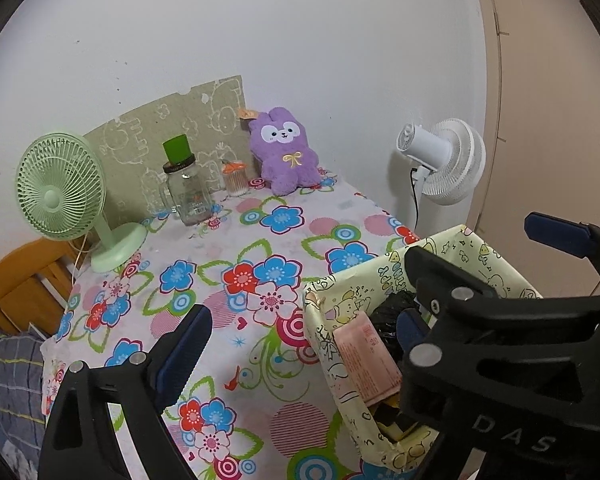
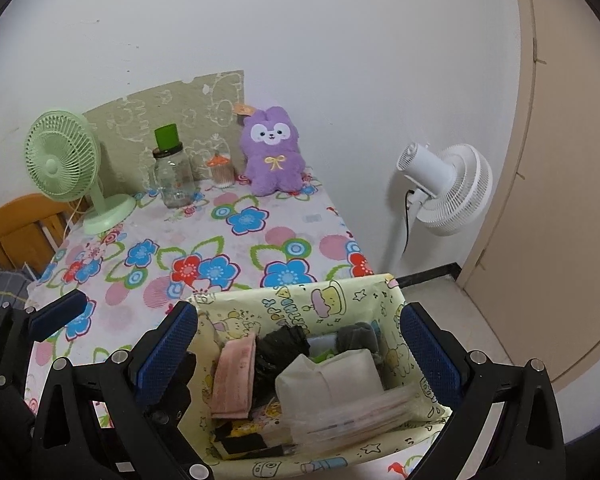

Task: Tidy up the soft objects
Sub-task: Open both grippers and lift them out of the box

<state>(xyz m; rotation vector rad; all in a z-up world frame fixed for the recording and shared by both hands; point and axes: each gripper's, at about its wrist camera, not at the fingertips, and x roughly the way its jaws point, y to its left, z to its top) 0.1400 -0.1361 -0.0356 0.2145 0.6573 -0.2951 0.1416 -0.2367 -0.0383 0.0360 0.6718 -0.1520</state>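
Sitting upright against wall, purple plush faces forward.

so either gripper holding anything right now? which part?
Nothing held. Left gripper and right gripper are both open; the right's fingers flank the yellow box without touching.
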